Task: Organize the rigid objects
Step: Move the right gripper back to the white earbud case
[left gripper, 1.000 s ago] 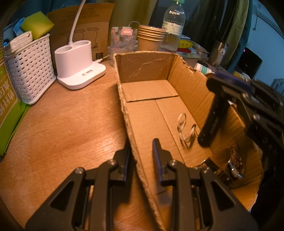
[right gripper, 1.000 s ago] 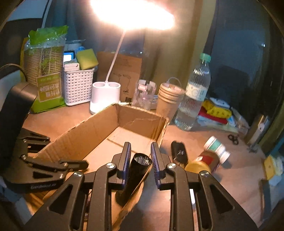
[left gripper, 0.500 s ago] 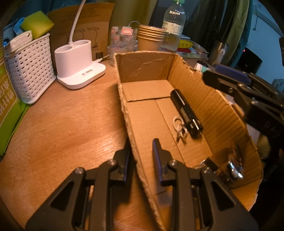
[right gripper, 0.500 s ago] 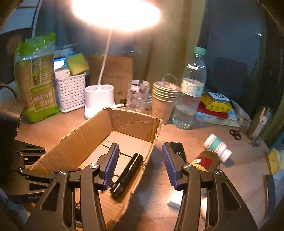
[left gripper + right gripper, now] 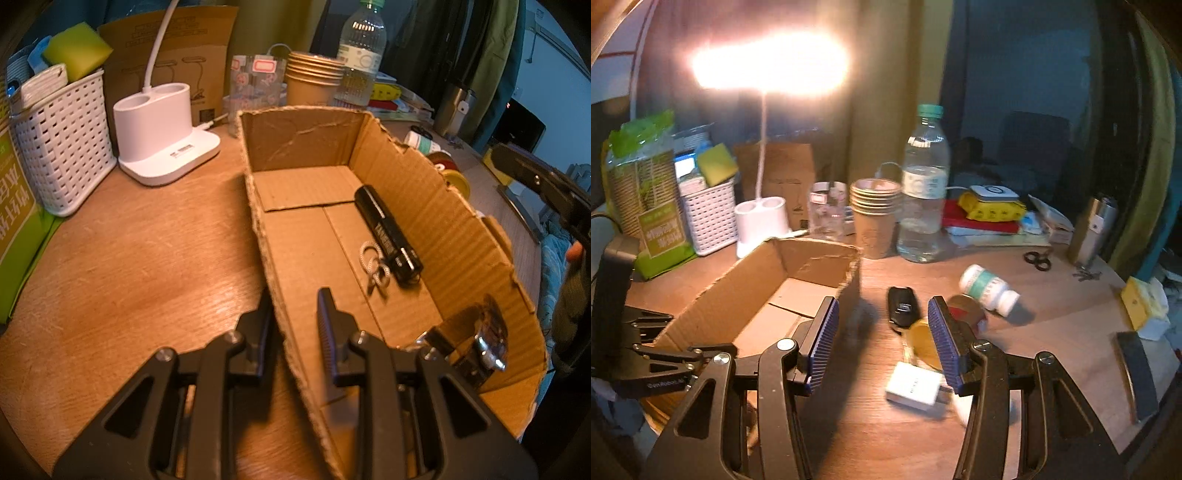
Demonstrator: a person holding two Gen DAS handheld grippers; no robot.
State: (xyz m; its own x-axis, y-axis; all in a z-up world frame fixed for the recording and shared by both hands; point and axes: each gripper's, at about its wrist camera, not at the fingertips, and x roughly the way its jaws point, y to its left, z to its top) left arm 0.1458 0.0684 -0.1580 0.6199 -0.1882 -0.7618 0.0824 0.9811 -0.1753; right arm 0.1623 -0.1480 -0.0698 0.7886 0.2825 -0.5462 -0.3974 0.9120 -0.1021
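My left gripper (image 5: 293,317) sits at the bottom centre of the left wrist view, clenched on the near long wall of the box (image 5: 436,192): one finger outside on the table (image 5: 140,258), one inside, the cardboard edge pinched between them.

Box runs from the bottom of that frame up toward the centre, open top, torn rim. Inside, right of centre, the black torch (image 5: 386,236) lies flat along the far wall, its cord loop (image 5: 375,264) beside its near end. A shiny metal thing (image 5: 484,341) sits in the box's lower right corner; I can't tell what it is.

My right gripper (image 5: 882,339) fills the bottom of the right wrist view, jaws released and wide, nothing between the blue pads (image 5: 825,339). It hangs over the table just right of the box's end wall (image 5: 812,264).

Beyond the pads, on the table: a black key fob (image 5: 903,308), a yellow-lidded jar (image 5: 925,341) on its side, a white charger block (image 5: 914,386), a white pill bottle (image 5: 988,290) lying down, right of centre.

Back row, middle of frame: lamp base (image 5: 761,223), cup stack (image 5: 875,218), water bottle (image 5: 925,184). White basket (image 5: 707,218) at left.
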